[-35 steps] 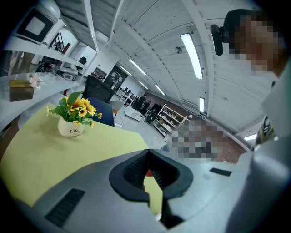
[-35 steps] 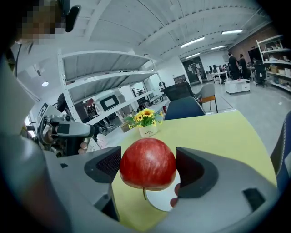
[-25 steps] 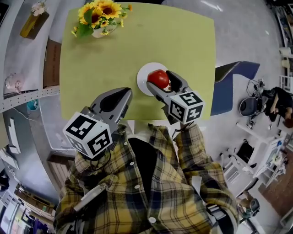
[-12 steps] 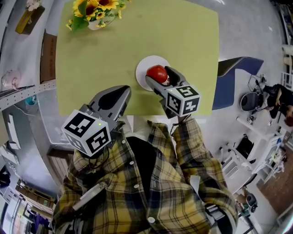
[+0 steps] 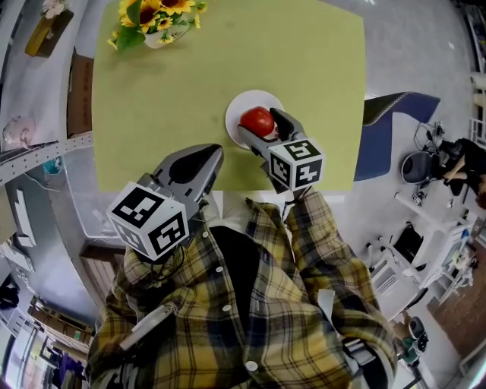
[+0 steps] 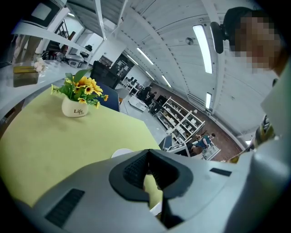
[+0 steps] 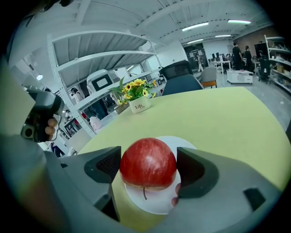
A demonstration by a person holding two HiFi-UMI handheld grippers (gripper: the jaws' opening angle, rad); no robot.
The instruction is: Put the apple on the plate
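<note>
A red apple (image 5: pixel 257 121) hangs stem-down between the jaws of my right gripper (image 5: pixel 260 126), which is shut on it. It sits just above the near side of a small white plate (image 5: pixel 247 102) on the yellow-green table (image 5: pixel 182 83). In the right gripper view the apple (image 7: pixel 148 163) fills the gap between both pads, with the plate (image 7: pixel 157 205) right beneath it. My left gripper (image 5: pixel 206 158) is held low by the table's near edge, left of the plate, shut and with nothing in it (image 6: pixel 148 157).
A white vase of sunflowers (image 5: pixel 156 19) stands at the table's far left corner. A blue chair (image 5: pixel 387 137) is off the table's right edge. Shelving and a cabinet (image 5: pixel 45 144) run along the left side.
My right gripper, still holding the apple, has eased a little further over the plate. The left gripper has hardly moved.
</note>
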